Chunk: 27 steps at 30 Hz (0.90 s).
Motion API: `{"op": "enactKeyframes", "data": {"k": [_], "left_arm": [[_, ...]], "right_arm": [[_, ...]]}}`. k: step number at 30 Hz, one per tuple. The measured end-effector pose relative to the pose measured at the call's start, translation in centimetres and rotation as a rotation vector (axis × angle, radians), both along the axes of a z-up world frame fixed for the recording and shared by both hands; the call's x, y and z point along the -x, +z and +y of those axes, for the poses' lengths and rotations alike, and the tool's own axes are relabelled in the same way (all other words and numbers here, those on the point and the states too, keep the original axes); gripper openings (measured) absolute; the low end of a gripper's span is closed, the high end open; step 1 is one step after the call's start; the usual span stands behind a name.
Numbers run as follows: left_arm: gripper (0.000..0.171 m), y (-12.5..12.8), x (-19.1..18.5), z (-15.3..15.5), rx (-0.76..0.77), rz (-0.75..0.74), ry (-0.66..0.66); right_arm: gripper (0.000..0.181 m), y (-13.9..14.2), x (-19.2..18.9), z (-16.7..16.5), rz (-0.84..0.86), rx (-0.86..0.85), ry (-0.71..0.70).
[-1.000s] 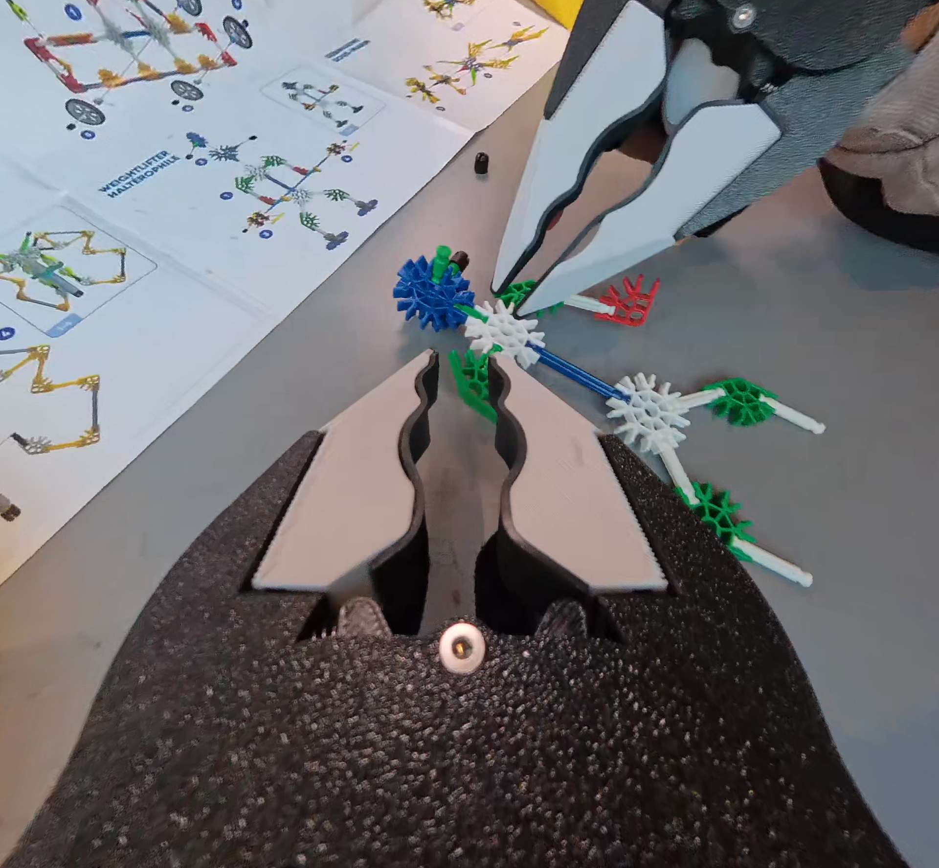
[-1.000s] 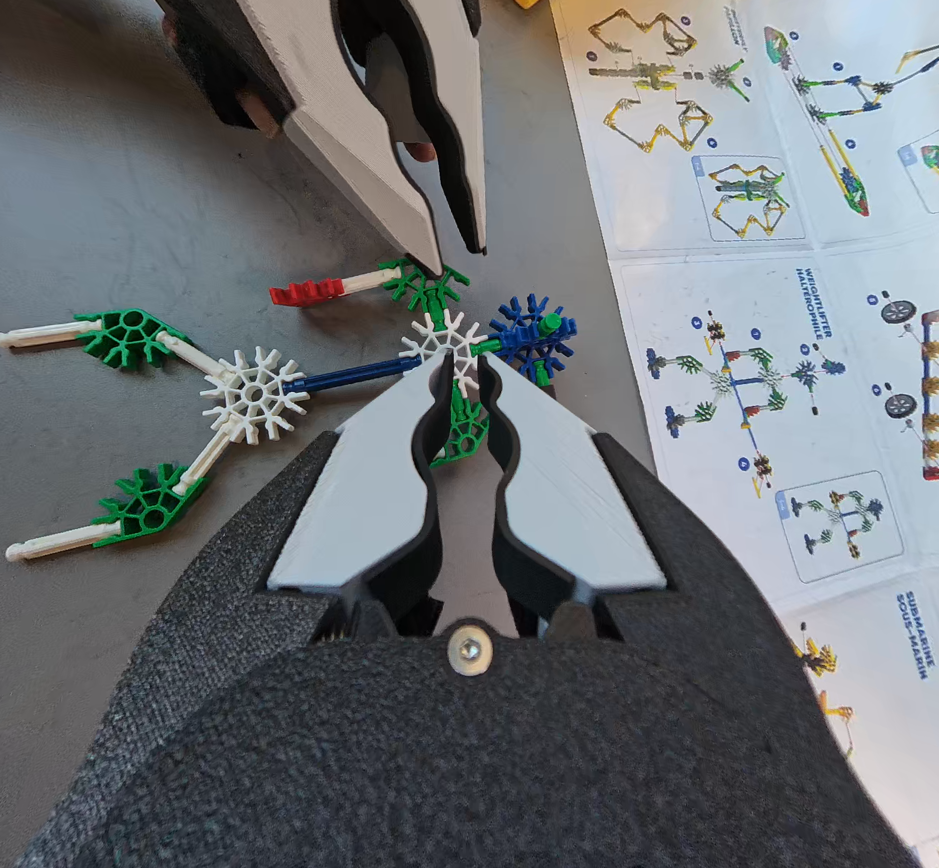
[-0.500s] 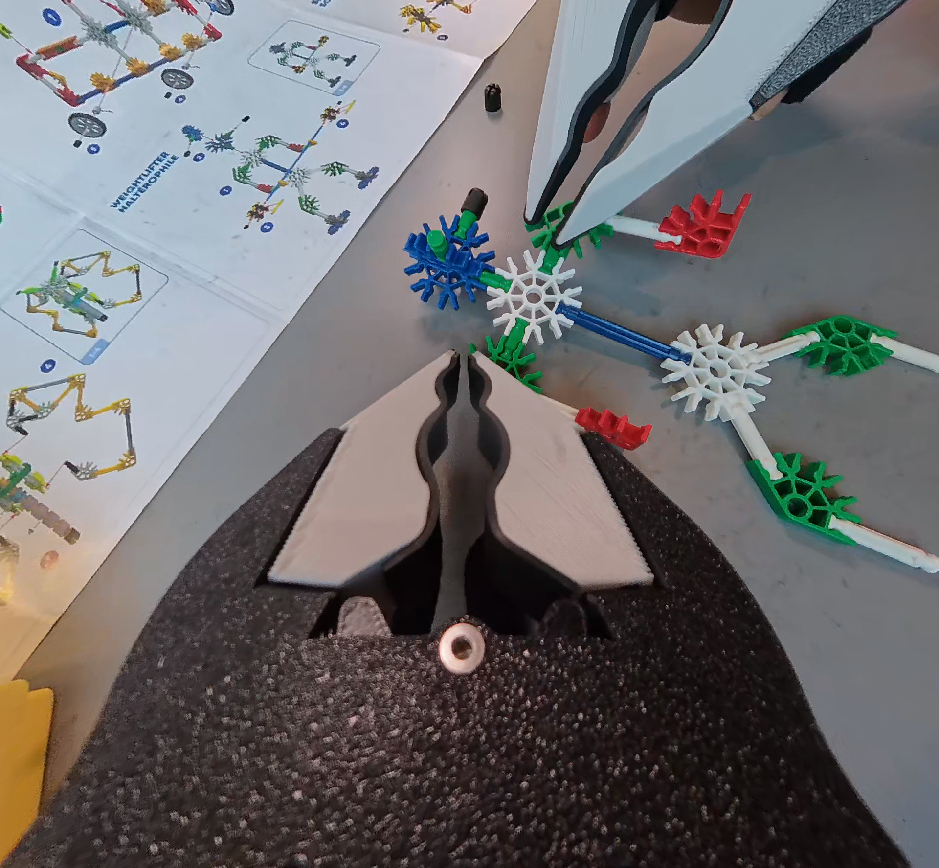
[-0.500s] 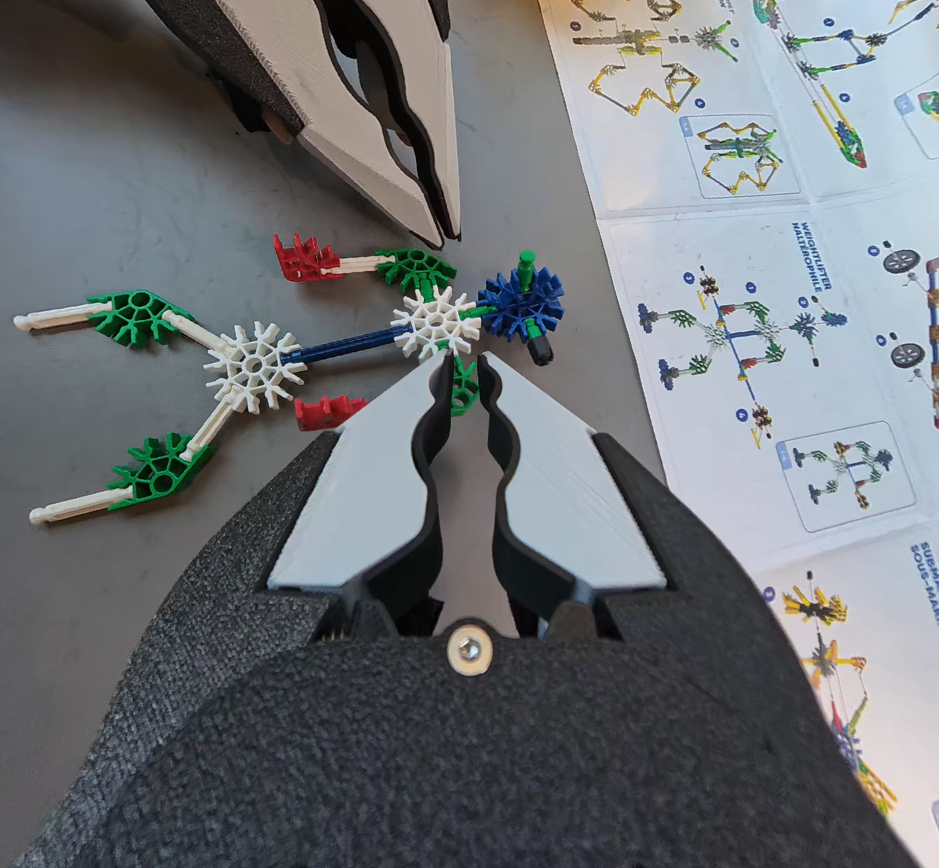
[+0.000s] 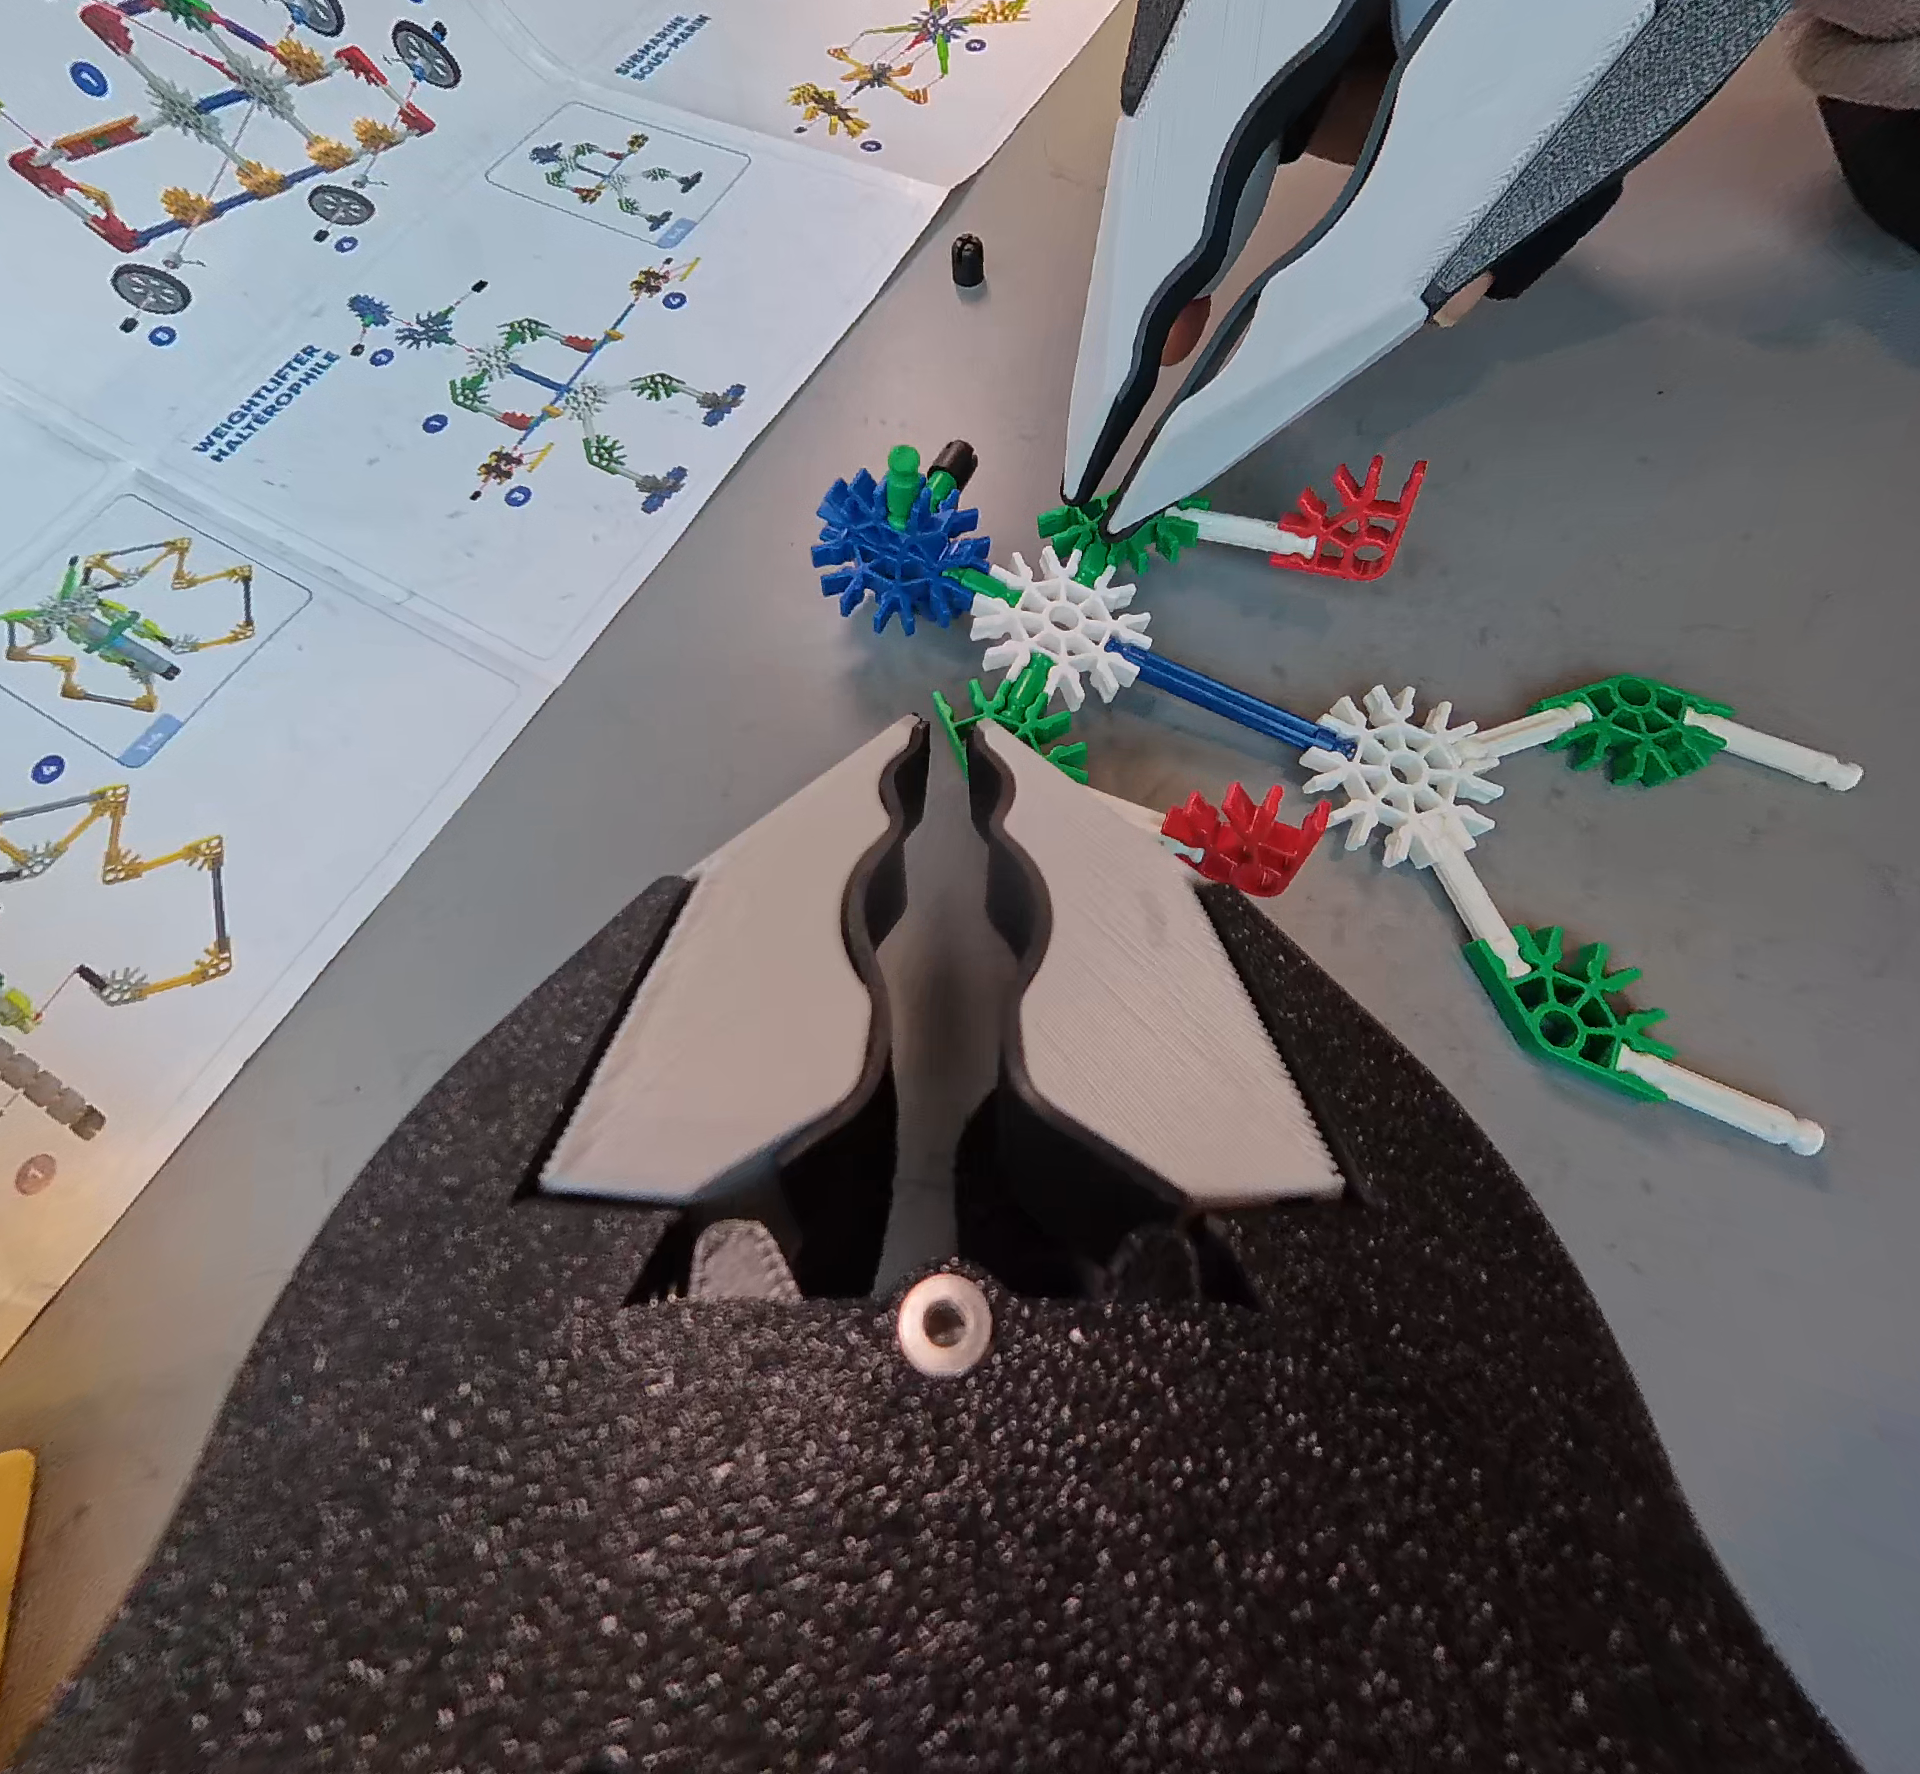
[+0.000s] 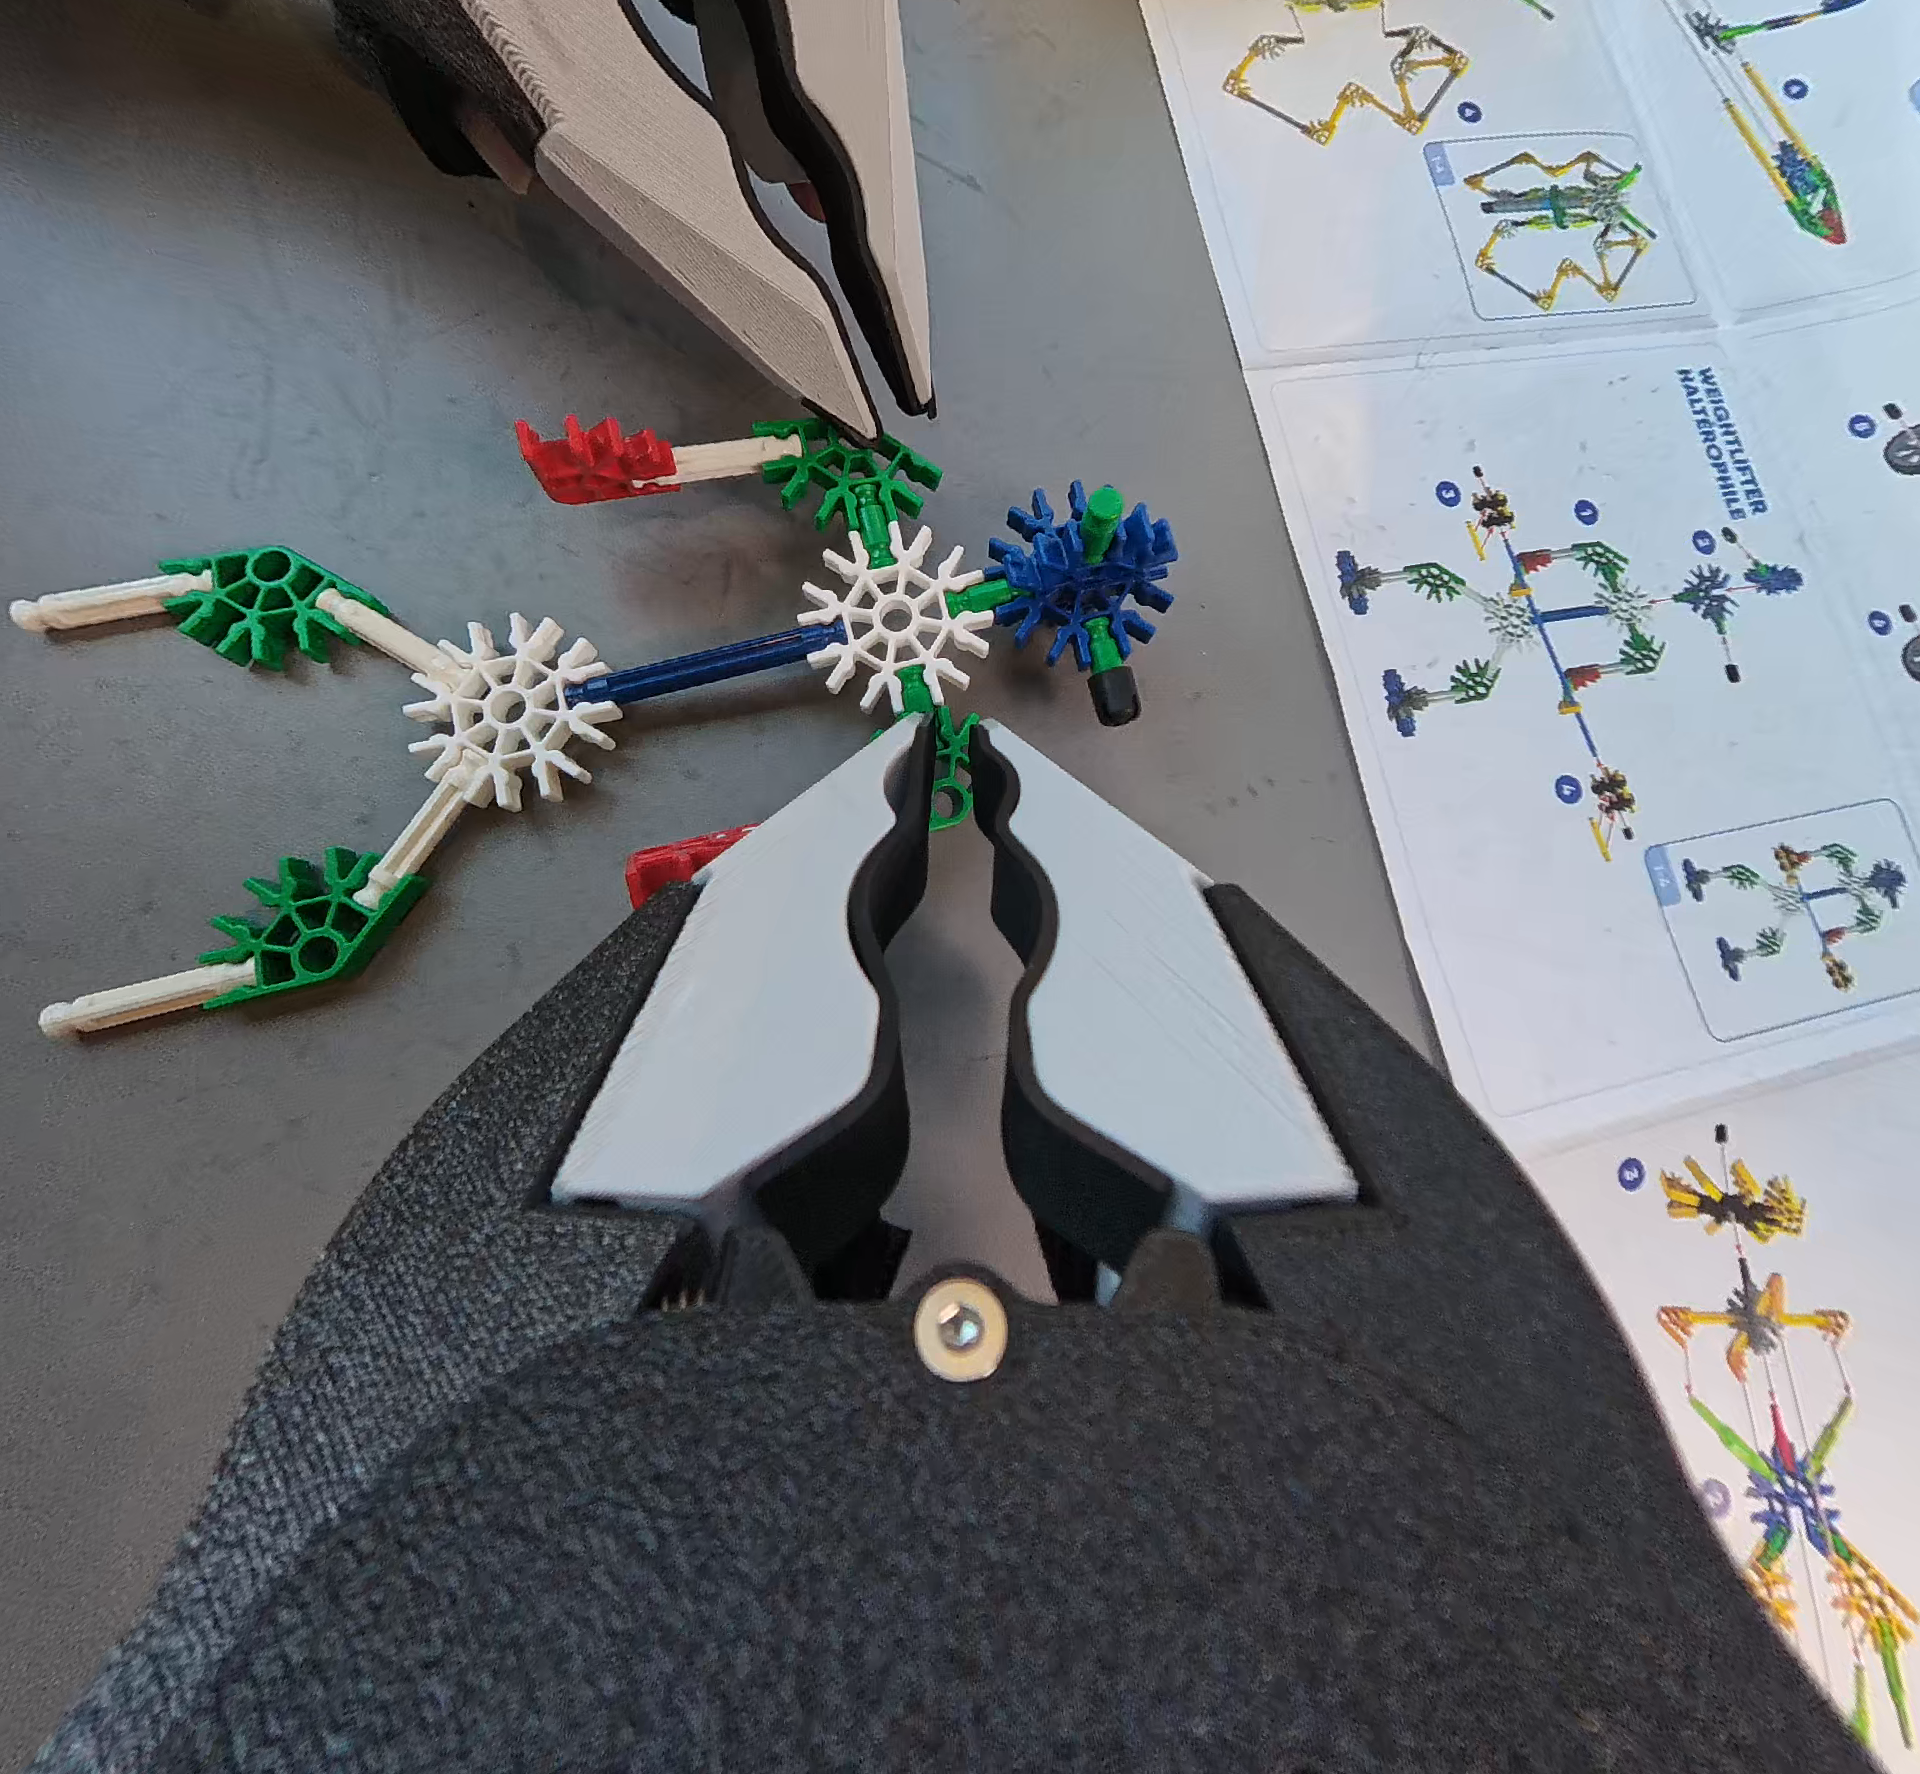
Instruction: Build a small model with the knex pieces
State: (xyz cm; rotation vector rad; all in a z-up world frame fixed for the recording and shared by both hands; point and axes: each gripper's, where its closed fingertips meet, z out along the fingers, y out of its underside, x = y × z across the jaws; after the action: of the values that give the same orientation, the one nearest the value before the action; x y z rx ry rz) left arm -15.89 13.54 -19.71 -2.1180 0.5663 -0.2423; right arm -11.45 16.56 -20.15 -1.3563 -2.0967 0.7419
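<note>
A toy rod-and-connector figure lies flat on the grey table: a blue snowflake connector [image 5: 899, 561], two white ones [image 5: 1060, 628] [image 5: 1397, 774] joined by a blue rod [image 5: 1226, 690], and green and red connectors on white rods. My left gripper [image 5: 948, 732] is shut, its tips pinching the edge of the near green connector [image 5: 1029, 716], beside a red connector [image 5: 1236, 841]. My right gripper [image 6: 948, 732] is shut on the opposite green connector [image 6: 951, 779]. Each gripper shows in the other's view: the right [image 5: 1101, 509] and the left [image 6: 899, 415].
A white instruction sheet [image 5: 312, 477] with coloured model drawings lies next to the figure and also shows in the right wrist view [image 6: 1558, 477]. A loose black cap [image 5: 968, 257] sits by its edge. A yellow object [image 5: 10, 1537] shows at the left wrist view's edge. The gap from one gripper's tips to the other's is roughly 6 centimetres. Measured from the fingertips, the loose black cap [image 5: 968, 257] is 9 centimetres or so from the right gripper and 15 centimetres from the left.
My left gripper's jaws have narrowed from a wider gap onto the green connector. Both grippers drew back slightly, then moved in again. The near red connector came into view.
</note>
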Motion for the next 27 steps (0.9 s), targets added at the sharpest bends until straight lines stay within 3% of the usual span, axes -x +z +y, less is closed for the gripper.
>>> {"op": "enactKeyframes", "data": {"k": [9, 12, 16, 19, 27], "left_arm": [[0.006, 0.8, -0.1, -0.2, -0.036, -0.011, -0.012], [0.011, 1.2, -1.1, -0.7, -0.047, -0.039, -0.069], [0.026, -0.2, -1.8, -1.6, -0.002, 0.008, -0.144], [0.026, -0.1, -1.7, -1.6, -0.032, 0.052, -0.163], [0.026, -0.2, -1.6, -1.8, -0.004, -0.011, -0.157]], "right_arm": [[0.008, 1.9, -0.6, -0.1, 0.035, 0.047, 0.013], [0.009, 1.1, -1.5, 0.0, -0.011, 0.04, 0.03], [0.011, 0.1, -1.9, -0.3, -0.037, 0.012, 0.05], [0.014, 0.1, -1.9, -0.1, -0.037, -0.031, 0.053], [0.017, 0.2, -1.8, -0.4, -0.032, -0.109, 0.072]]}}
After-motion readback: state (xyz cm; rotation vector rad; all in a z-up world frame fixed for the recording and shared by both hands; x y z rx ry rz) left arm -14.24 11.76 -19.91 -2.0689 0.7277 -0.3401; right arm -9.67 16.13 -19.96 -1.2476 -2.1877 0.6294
